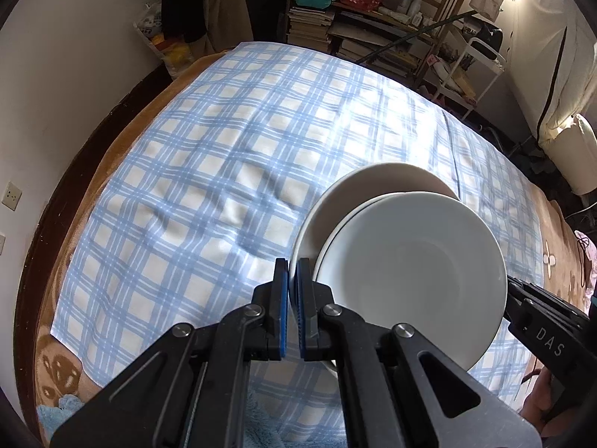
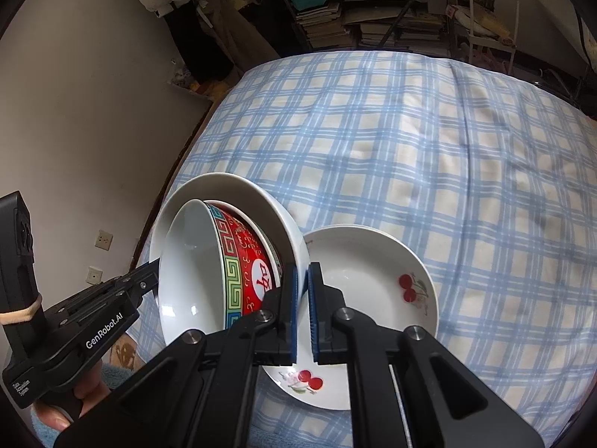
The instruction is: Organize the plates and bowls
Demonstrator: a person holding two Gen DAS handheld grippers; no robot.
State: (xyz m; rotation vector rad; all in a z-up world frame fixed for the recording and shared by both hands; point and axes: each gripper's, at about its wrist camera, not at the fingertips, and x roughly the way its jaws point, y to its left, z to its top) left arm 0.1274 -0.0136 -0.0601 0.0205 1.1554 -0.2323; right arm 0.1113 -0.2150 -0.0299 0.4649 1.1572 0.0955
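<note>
Gripping the nested bowls [image 2: 224, 257] by opposite rims, both clenched grippers [image 1: 293, 272] [image 2: 303, 276] risk slipping.

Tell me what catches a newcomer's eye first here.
The red patterned bowl, nested among white bowls, which both grippers carry above the blue checked cloth. The right gripper also clamps a cherry plate beside the stack; the left gripper pinches the opposite rim.

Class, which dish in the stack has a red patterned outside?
The inner bowl: red band with a white medallion. The outer bowl is plain white; the plate shows cherries.
</note>
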